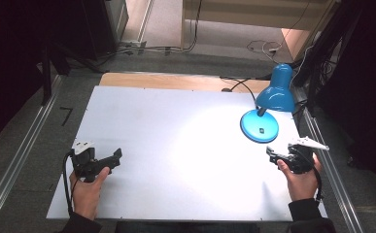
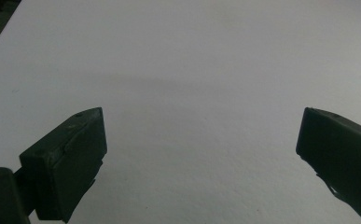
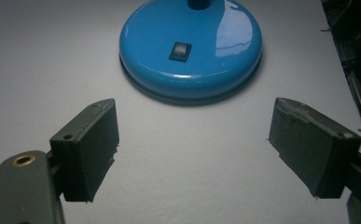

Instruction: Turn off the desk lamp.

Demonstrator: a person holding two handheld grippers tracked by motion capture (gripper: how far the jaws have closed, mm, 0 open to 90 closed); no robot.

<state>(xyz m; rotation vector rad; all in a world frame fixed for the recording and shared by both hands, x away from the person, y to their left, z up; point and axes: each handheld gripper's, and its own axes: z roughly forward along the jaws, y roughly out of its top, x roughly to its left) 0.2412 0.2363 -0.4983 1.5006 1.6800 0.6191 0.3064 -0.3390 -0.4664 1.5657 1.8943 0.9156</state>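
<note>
high view: fixed above the person's edge of the desk (image 1: 176, 145), looks forward and down; takes in the whole white top, floor and cables beyond, both forearms entering from the bottom.
left gripper view: rides on the left gripper (image 2: 201, 140), low and close to the desk, looks along its fingers (image 2: 71, 158) across bare white surface; desk edge at top left.
right gripper view: rides on the right gripper (image 3: 192, 140), low, close, faces the blue lamp base (image 3: 190, 46) with its switch (image 3: 178, 51); desk edge at right.
shared, high + right: lamp base (image 1: 259, 125), right desk edge.
shared, high + left: white top near the left gripper (image 1: 119, 154).
</note>
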